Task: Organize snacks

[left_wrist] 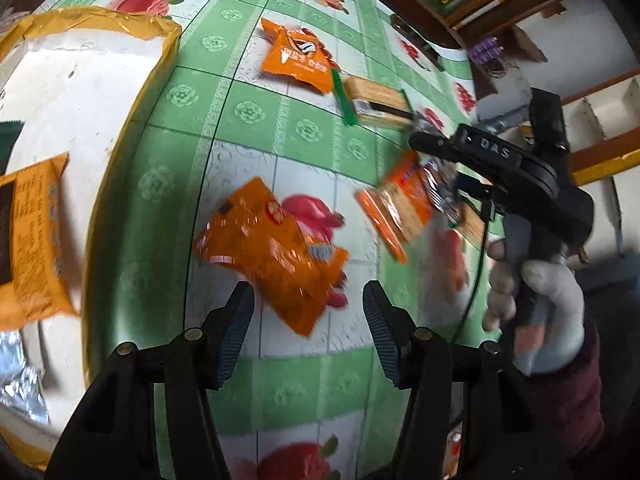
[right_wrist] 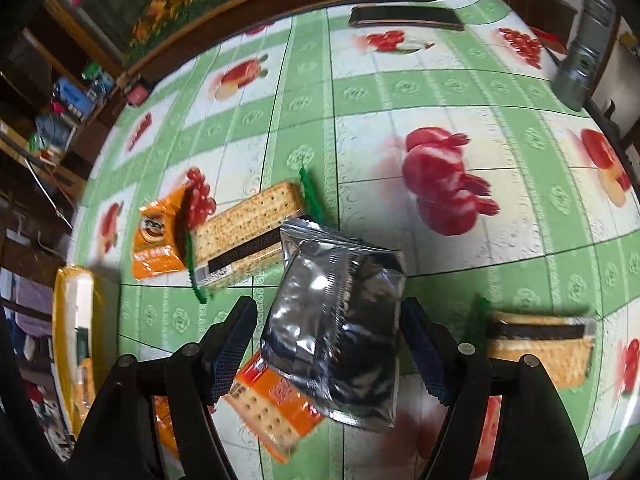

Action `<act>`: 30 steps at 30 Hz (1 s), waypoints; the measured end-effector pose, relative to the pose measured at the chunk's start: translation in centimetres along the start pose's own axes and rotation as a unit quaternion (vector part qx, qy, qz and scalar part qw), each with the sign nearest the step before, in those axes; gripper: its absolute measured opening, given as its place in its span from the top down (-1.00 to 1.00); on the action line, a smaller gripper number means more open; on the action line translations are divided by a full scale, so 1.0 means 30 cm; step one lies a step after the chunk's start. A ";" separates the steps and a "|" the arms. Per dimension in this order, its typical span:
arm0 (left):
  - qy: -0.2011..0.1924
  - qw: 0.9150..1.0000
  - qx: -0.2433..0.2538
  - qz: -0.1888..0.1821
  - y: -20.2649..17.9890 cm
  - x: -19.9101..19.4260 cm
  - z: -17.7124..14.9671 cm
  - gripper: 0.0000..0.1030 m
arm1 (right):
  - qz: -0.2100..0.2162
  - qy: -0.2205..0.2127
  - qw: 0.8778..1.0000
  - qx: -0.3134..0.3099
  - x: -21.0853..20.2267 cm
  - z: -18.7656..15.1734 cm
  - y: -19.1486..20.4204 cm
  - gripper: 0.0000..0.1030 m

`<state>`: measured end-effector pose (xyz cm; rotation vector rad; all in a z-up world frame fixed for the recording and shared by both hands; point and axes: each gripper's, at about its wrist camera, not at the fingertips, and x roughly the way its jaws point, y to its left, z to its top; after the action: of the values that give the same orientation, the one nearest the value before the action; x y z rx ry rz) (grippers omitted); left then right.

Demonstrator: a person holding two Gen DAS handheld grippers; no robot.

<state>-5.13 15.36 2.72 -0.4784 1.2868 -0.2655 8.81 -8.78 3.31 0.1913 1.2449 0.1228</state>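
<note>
Presently the left gripper [left_wrist: 308, 332] is seen with its jaws apart and nothing between the pads; an orange snack packet [left_wrist: 276, 256] lies on the tablecloth [left_wrist: 248, 112] just beyond the fingertips, its near corner reaching into the gap without contact being shown. To the left a white box with a yellow rim [left_wrist: 132, 112] is observed, holding a yellow packet [left_wrist: 34, 236] and a silver foil packet [left_wrist: 20, 380]. Further out on the table a second orange packet [left_wrist: 296, 58] and a green-edged cracker pack [left_wrist: 376, 102] are noted side by side. The right gripper [right_wrist: 328, 344] is likewise found with jaws apart; a silver foil pouch [right_wrist: 340, 320] sits between the pads, and whether either pad presses on it cannot be told. Partly beneath the pouch an orange-trimmed cracker pack [right_wrist: 272, 408] is recorded. Another cracker pack [right_wrist: 540, 344] lies just right of the right finger. Beyond, the green-edged cracker pack [right_wrist: 248, 232] and the orange packet [right_wrist: 158, 240] are seen touching. In the left wrist view the right gripper [left_wrist: 436, 184] is held by a gloved hand [left_wrist: 536, 292] above the orange-trimmed pack [left_wrist: 400, 204]. Both views are blurred
</note>
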 end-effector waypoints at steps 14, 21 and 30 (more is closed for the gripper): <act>-0.030 0.988 0.097 0.115 -0.104 0.124 0.092 -0.44 | 0.045 -0.020 0.998 0.039 -0.096 -0.070 -0.135 -0.16; -0.025 0.977 0.164 0.135 -0.138 0.119 0.057 0.35 | 0.068 -0.046 0.995 0.056 -0.193 -0.121 -0.157 -0.16; -0.058 0.990 0.112 0.068 -0.089 -0.027 0.057 0.35 | 0.096 -0.056 0.992 0.052 -0.253 -0.170 -0.073 -0.15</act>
<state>-3.51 13.73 5.05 -0.2097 1.1549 -0.2598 1.55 -12.01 8.34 0.4034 1.1205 0.2123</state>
